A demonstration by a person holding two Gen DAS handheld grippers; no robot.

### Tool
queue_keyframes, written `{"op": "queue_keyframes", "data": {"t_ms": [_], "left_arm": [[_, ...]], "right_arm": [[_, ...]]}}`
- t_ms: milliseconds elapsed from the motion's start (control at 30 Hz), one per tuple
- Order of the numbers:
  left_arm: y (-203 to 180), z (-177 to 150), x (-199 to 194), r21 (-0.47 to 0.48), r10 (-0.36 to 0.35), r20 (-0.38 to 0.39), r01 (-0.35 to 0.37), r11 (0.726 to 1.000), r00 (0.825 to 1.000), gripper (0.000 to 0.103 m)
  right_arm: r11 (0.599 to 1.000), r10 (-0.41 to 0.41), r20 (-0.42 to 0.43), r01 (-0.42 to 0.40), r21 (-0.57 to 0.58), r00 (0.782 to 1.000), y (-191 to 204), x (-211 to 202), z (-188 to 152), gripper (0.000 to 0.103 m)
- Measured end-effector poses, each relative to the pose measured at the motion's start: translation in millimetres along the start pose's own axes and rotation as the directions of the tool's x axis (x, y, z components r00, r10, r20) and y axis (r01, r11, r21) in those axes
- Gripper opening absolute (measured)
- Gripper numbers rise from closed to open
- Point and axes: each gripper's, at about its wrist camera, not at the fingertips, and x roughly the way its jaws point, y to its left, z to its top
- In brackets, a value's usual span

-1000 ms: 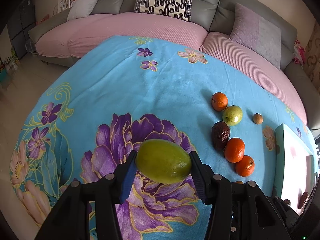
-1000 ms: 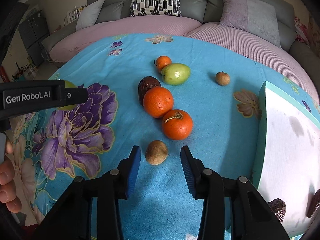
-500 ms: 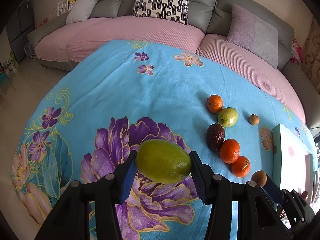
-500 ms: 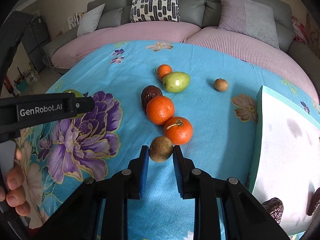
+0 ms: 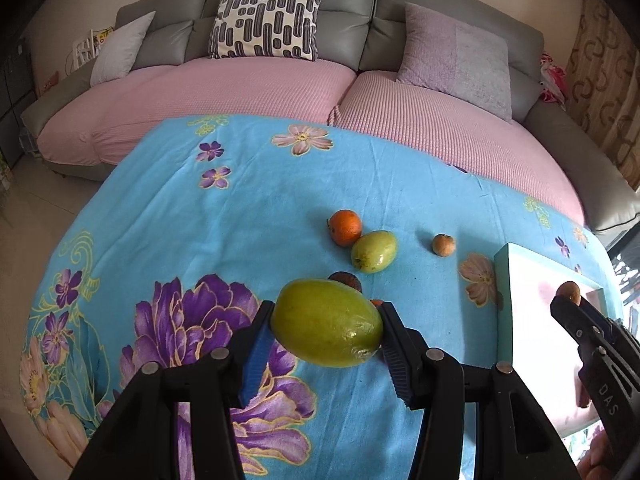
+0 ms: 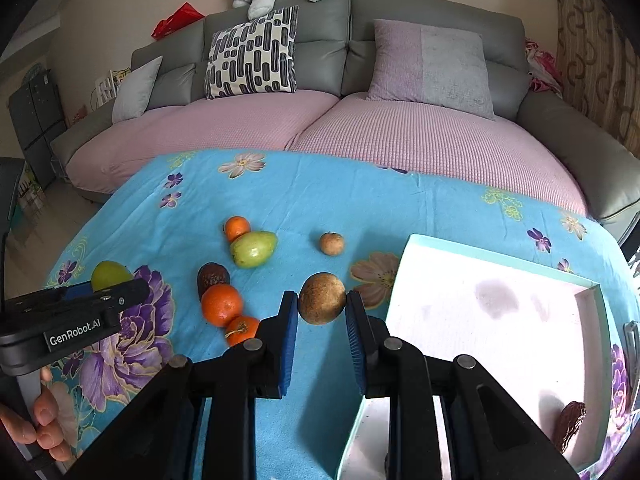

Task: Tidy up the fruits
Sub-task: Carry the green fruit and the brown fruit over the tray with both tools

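Observation:
My left gripper (image 5: 326, 330) is shut on a large green mango (image 5: 326, 322) and holds it above the flowered blue cloth. My right gripper (image 6: 322, 316) is shut on a round brown fruit (image 6: 322, 298), lifted beside the white tray (image 6: 492, 320). On the cloth lie an orange (image 6: 222, 305), a second orange (image 6: 242, 330), a dark brown fruit (image 6: 212, 275), a green pear-like fruit (image 6: 253, 249), a small orange (image 6: 237, 228) and a small brown fruit (image 6: 331, 243). A dark wrinkled fruit (image 6: 570, 424) lies in the tray.
The blue cloth (image 5: 248, 216) covers a round table. A grey sofa with pink cushions (image 6: 320, 128) and pillows stands behind it. The tray (image 5: 532, 320) sits at the table's right. My left gripper shows at the left of the right wrist view (image 6: 72, 320).
My right gripper closed on the brown fruit, lifted it and carried it right toward the tray. My left gripper kept hold of the mango and moved right, toward the fruit group.

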Motion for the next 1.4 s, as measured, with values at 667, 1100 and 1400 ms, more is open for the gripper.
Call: {"op": "queue_keyframes", "data": {"t_ms": [667,1100,1400], "left_arm": [[-172,-10,0,0.346,-0.23,-0.044,0.231,0.909,0.972,0.054],[-200,-48,42,0.403,-0.223,-0.18,0.279,0.872,0.958,0.054],[-205,-62,52,0.424,-0.192,-0.208,0.265,0.866,0.959,0.054]], "right_arm": [[0.89,-0.29,-0.074,0.297,0.347,0.954,-208,-47,-22,0.025],[0.867,-0.293,-0.122,0.318,0.384,0.948,-234,-32,-44,0.025],[0.86,-0.287,-0.19,0.34,0.38,0.939,-236,-16,-54,0.025]]}}
